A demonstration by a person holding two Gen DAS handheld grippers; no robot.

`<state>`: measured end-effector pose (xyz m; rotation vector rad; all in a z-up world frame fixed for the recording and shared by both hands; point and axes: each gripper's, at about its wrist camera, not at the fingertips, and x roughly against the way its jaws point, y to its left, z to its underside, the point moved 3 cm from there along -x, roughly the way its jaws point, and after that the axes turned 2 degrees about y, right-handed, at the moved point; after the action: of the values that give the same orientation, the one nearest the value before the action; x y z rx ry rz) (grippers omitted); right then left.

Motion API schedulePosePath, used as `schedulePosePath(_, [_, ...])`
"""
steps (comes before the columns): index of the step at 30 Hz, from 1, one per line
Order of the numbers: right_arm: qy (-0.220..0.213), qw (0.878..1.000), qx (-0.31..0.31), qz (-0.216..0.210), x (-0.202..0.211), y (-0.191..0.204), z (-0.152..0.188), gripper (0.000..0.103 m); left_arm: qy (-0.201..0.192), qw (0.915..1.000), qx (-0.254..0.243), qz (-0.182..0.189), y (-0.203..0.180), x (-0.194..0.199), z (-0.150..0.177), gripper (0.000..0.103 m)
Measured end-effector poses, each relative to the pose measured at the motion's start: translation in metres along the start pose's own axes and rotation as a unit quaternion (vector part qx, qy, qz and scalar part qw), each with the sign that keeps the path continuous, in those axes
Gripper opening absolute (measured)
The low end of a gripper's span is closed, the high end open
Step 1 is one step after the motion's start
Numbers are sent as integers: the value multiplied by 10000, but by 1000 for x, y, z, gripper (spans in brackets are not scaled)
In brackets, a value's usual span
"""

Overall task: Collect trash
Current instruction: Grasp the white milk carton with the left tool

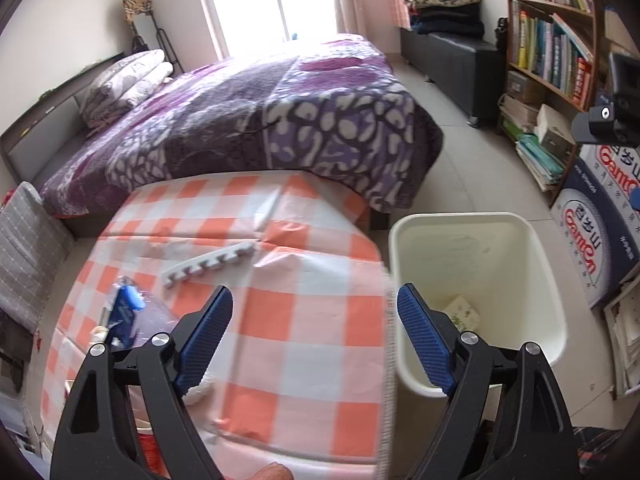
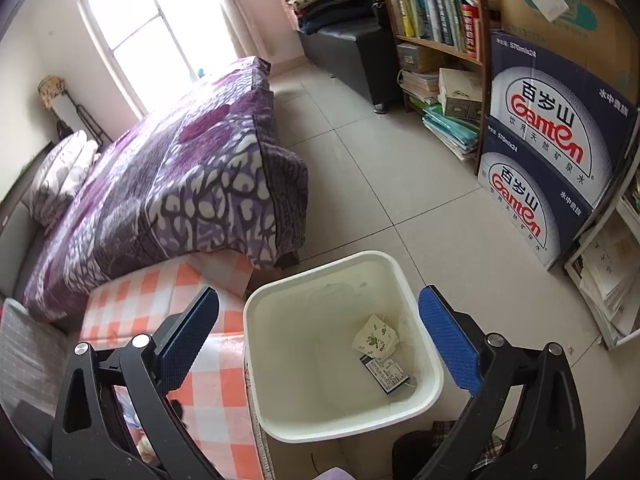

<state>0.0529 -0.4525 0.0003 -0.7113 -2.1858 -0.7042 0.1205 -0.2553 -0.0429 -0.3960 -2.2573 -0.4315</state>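
A cream waste bin (image 2: 272,292) stands on the floor beside a small table with an orange-and-white checked cloth (image 1: 280,320). Inside the bin lie a crumpled paper cup (image 2: 375,337) and a dark packet (image 2: 386,374); the cup also shows in the left wrist view (image 1: 464,312). My right gripper (image 2: 320,320) is open and empty above the bin. My left gripper (image 1: 316,312) is open and empty over the table's right edge, next to the bin (image 1: 404,232). On the table lie a grey toothed foam strip (image 1: 208,262) and a crushed plastic bottle with a blue label (image 1: 132,316).
A bed with a purple blanket (image 1: 260,120) stands behind the table. A bookshelf (image 2: 436,12) and stacked blue water cartons (image 2: 548,148) line the right wall. A dark bench with folded clothes (image 2: 348,40) is at the back. Tiled floor (image 2: 380,184) lies between.
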Motion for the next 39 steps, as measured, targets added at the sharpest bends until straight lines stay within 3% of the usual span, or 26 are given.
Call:
schedulePosePath(4, [-2,9992,394,90,-5,27,13,96,-34,9990,55,-437,31,0,5,84])
schedulePosePath(11, [15,9930,1166,194,-13,74,41,96,63,9965,254,-793,84,-3,17,85])
schedulePosePath(24, [246,9841,1759,87,-29,137,76,96,597,9920,307,-1065,159,-17,49,85])
schedulePosePath(29, [346,9790,2009,-31,-34,163,92,96,1084,9892,363,-915,185,-28,65,85])
schedulePosePath(35, [472,9743,2199,-145,-41,187,106,96,1584,9827,16,-956,192,-50,90,85])
schedulePosePath(39, [580,9716,2286,-203,-46,199,113,96,1578,9801,-276,-1168,192,-61,99,84])
